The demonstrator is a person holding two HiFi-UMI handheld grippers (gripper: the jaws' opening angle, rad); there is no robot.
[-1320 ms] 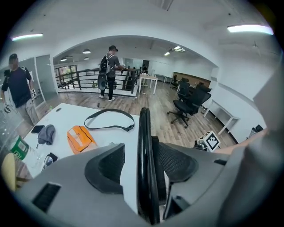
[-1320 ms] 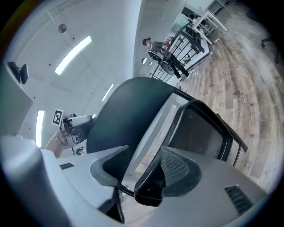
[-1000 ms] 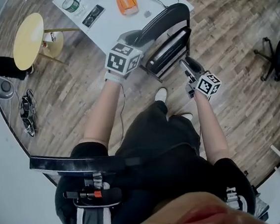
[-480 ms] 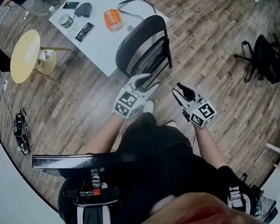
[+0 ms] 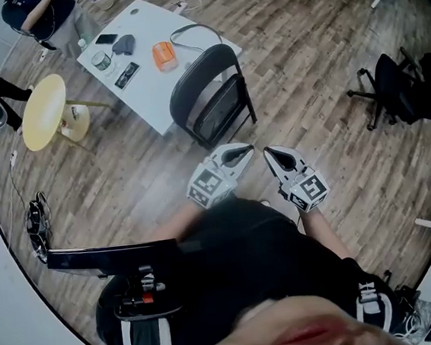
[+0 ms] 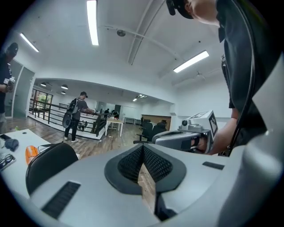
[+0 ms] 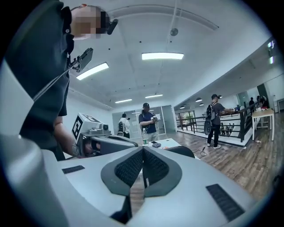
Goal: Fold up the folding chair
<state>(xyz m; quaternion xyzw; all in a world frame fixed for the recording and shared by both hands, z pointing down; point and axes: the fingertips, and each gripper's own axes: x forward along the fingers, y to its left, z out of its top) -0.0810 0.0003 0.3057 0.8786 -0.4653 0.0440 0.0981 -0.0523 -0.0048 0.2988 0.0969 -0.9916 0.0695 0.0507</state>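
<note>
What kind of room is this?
Probably a big open office. There is a white table, a black office chair on a wood floor, and long strip lights on the ceiling.

The head camera looks steeply down from above the person, well back from the folding chair [image 5: 207, 92]. It takes in the floor, the white worktop [image 5: 149, 90] beyond the chair, and both grippers on the person's side of it. The left gripper [image 5: 248, 150] carries a camera looking nearly level along its own jaws, just closed with nothing between them. The chair's back sits low at that view's left. The right gripper [image 5: 268, 152] camera looks likewise over jaws just closed and empty, with the chair just right of centre beyond them. All three views share the chair and worktop, and each gripper view catches the other gripper close by.
</note>
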